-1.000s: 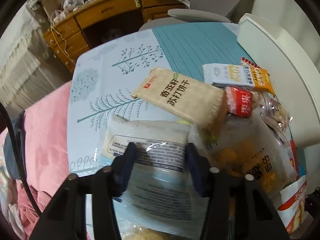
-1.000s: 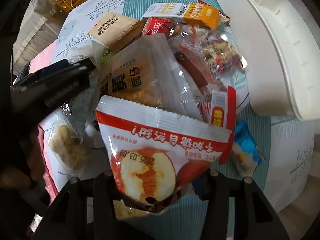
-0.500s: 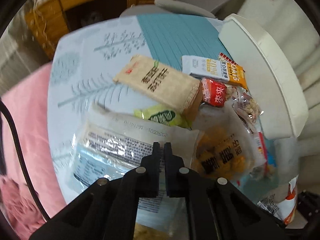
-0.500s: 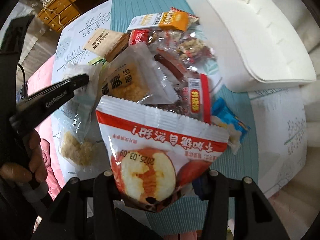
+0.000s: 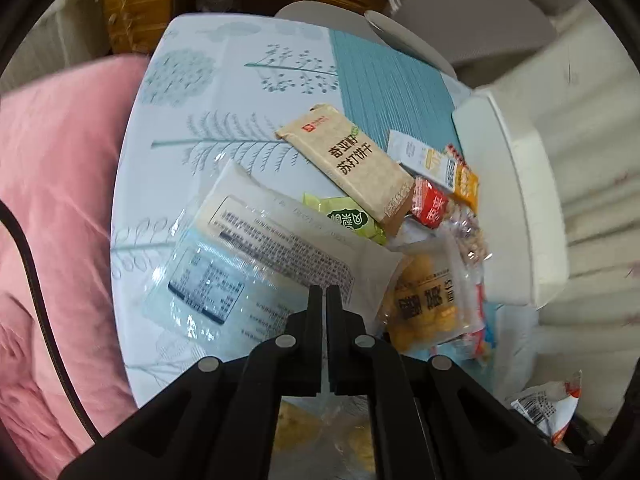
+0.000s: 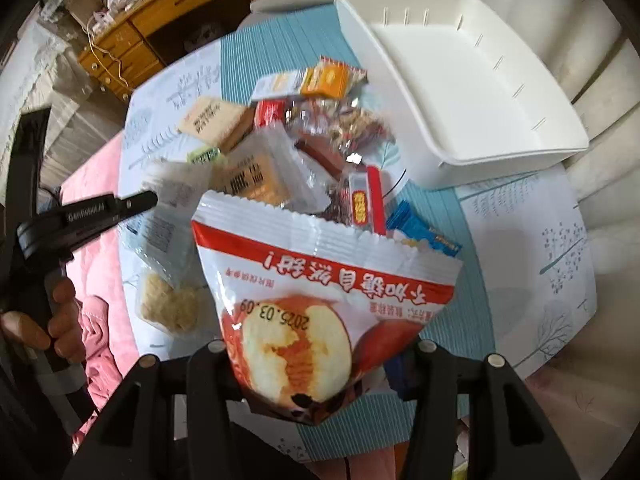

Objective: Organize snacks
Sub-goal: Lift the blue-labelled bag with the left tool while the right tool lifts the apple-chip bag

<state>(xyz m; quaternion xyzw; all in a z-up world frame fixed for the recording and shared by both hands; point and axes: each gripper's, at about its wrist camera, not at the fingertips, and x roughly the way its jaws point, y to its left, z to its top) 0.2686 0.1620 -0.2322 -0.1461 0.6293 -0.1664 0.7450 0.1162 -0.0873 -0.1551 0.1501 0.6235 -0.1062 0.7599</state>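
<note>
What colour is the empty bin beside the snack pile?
White; the bin shows best in the right wrist view.

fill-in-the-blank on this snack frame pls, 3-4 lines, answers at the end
1. The right gripper holds a red and white pouch printed with a picture of an ____.
2. The white bin beside the snack pile holds ____ snacks.
3. The left gripper has its jaws ____ on the edge of a clear packet.
4. The tan cracker box lies on the ____.

Missing words: apple; no; shut; table
</note>
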